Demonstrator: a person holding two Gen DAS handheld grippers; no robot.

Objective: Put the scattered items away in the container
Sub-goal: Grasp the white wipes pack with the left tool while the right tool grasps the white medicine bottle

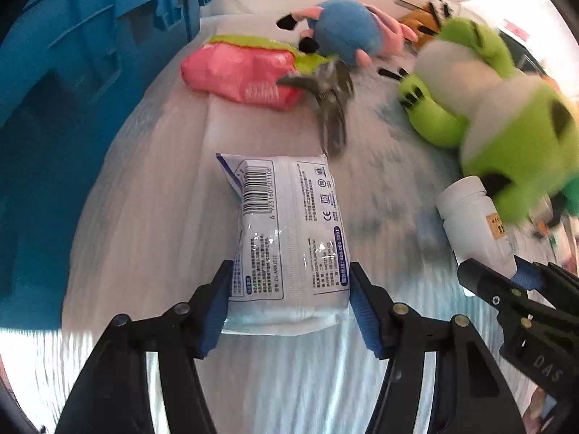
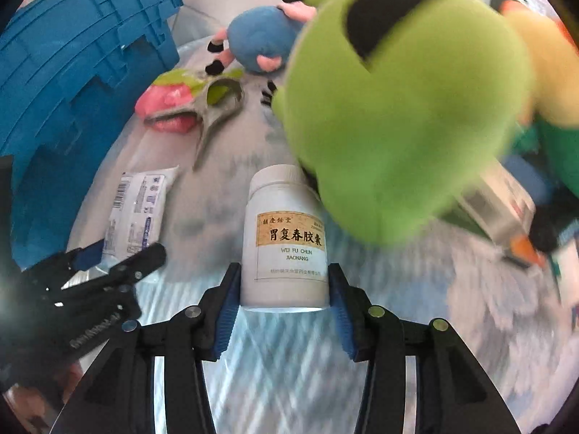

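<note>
The white sealed packet (image 1: 289, 238) looked light and soft, with a slick film wrap likely to crumple or slide, so a hold across its near end, on the padded body and not the flat seam, seemed best. It lay on the pale table cover (image 1: 152, 195) between the blue pads of the left gripper (image 1: 289, 300), whose half-open jaws stood at its two sides, apparently just touching it. The white medicine bottle (image 2: 286, 238) appeared rigid, smooth and light, lying on its side and liable to roll; its straight wall near the base offered the surest hold. The right gripper (image 2: 286, 303) bracketed that base end, pads at or just off the wall. The blue crate (image 1: 72, 108) stood to the left, beyond both
</note>
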